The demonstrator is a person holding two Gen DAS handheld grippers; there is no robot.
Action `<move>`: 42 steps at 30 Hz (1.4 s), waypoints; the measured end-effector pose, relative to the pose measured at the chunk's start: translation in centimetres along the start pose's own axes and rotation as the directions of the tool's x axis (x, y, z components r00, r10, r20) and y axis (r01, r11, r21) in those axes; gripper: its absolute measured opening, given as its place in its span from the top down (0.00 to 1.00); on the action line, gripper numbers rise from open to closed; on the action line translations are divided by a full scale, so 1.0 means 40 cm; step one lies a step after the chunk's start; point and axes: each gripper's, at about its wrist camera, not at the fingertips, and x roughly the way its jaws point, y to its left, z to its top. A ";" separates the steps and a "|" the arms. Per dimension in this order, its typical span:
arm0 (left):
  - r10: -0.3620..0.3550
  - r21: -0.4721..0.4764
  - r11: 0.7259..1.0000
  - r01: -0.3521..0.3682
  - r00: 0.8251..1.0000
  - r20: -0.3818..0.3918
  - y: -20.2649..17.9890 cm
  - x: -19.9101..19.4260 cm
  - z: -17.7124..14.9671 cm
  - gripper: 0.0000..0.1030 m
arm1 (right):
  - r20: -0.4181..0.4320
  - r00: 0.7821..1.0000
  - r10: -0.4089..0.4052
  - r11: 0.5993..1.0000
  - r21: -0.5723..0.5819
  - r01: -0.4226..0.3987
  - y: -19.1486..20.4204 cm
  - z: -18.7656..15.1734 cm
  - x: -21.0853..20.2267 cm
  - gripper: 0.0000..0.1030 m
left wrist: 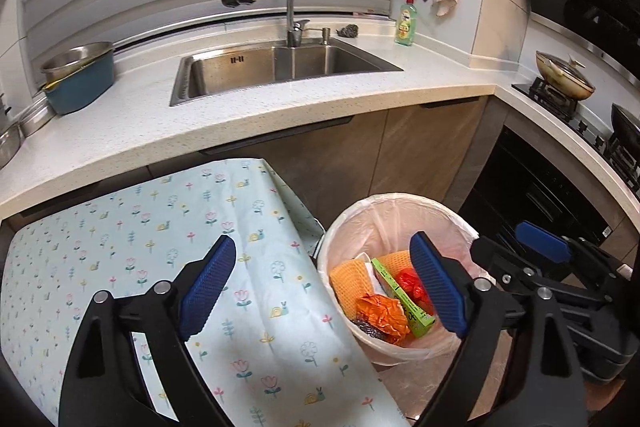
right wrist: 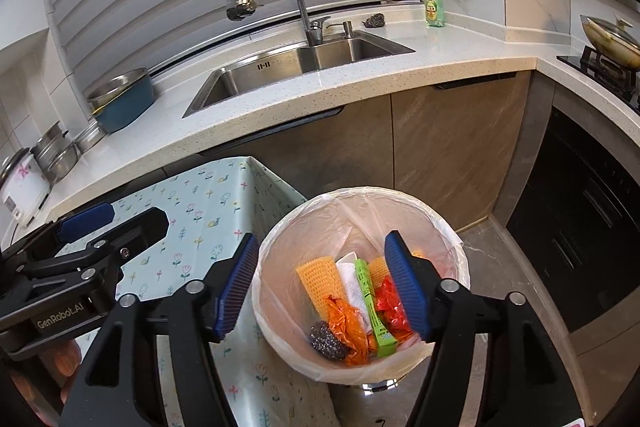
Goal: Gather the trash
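Observation:
A white trash bin [left wrist: 400, 197] with a pale liner stands on the floor beside the table. In it lie orange foam netting [right wrist: 318, 277], a green packet [right wrist: 374, 311], a red wrapper [right wrist: 390, 303], an orange wrapper [right wrist: 348, 323], white paper [right wrist: 352, 287] and a steel scourer [right wrist: 328, 341]. My right gripper [right wrist: 323, 235] hangs open above the bin [right wrist: 360, 189], with nothing between its fingers. My left gripper [left wrist: 323, 239] is open and empty too, straddling the table's edge and the bin's left rim. Each gripper shows at the side of the other's view.
A table under a pale floral cloth [left wrist: 160, 247] sits left of the bin. Behind runs a speckled countertop [left wrist: 280, 115] with a steel sink [left wrist: 280, 67], a faucet, a green soap bottle [left wrist: 406, 23] and a blue basin [left wrist: 80, 79]. A stove with pans [left wrist: 564, 75] and an oven stand at the right.

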 end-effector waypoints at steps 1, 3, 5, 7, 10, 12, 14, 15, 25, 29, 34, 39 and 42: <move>0.006 0.001 1.000 -0.006 1.000 0.004 0.004 -0.009 -0.002 0.18 | 0.002 1.000 -0.002 1.000 -0.004 0.002 0.005 -0.001 -0.008 0.34; 0.018 0.000 1.000 -0.018 1.000 0.009 0.009 -0.025 -0.006 0.18 | 0.008 1.000 0.000 1.000 -0.009 0.000 0.013 -0.004 -0.025 0.31; 0.030 0.000 1.000 -0.030 0.999 0.014 0.014 -0.043 -0.011 0.17 | 0.012 1.000 0.006 1.000 -0.009 -0.005 0.022 -0.008 -0.044 0.29; 0.036 -0.004 0.999 -0.036 0.999 0.020 0.019 -0.062 -0.015 0.17 | 0.015 1.000 -0.003 1.000 -0.019 0.003 0.031 -0.009 -0.060 0.26; 0.050 -0.006 0.999 -0.049 0.998 0.032 0.024 -0.092 -0.023 0.15 | 0.021 0.999 -0.029 0.999 -0.037 0.030 0.045 -0.017 -0.084 0.22; 0.060 -0.006 0.998 -0.060 0.998 0.036 0.029 -0.113 -0.028 0.15 | 0.020 0.999 -0.034 0.999 -0.038 0.034 0.049 -0.023 -0.098 0.20; 0.067 -0.013 0.998 -0.066 0.997 0.039 0.037 -0.131 -0.035 0.14 | 0.025 0.999 -0.040 0.998 -0.039 0.041 0.052 -0.029 -0.117 0.19; 0.071 -0.018 0.997 -0.070 0.997 0.037 0.042 -0.138 -0.038 0.14 | 0.028 0.999 -0.043 0.998 -0.042 0.044 0.053 -0.031 -0.124 0.19; 0.122 -0.041 0.992 -0.121 0.992 0.020 0.071 -0.209 -0.097 0.10 | 0.004 0.999 -0.041 0.997 -0.066 0.041 0.075 -0.081 -0.180 0.06; 0.141 -0.053 0.989 -0.141 0.990 0.004 0.083 -0.227 -0.120 0.10 | -0.004 0.999 -0.032 0.997 -0.077 0.031 0.083 -0.104 -0.195 0.06; 0.175 -0.058 0.983 -0.175 0.985 0.001 0.090 -0.256 -0.148 0.10 | 0.011 0.999 -0.037 0.995 -0.097 0.038 0.099 -0.126 -0.217 0.06; 0.187 -0.066 0.980 -0.187 0.982 -0.008 0.090 -0.278 -0.168 0.10 | 0.007 0.999 -0.033 0.991 -0.126 0.033 0.115 -0.142 -0.231 0.06; 0.193 -0.071 0.979 -0.193 0.981 -0.010 0.087 -0.291 -0.179 0.10 | 0.005 1.000 -0.028 0.990 -0.138 0.028 0.123 -0.155 -0.239 0.06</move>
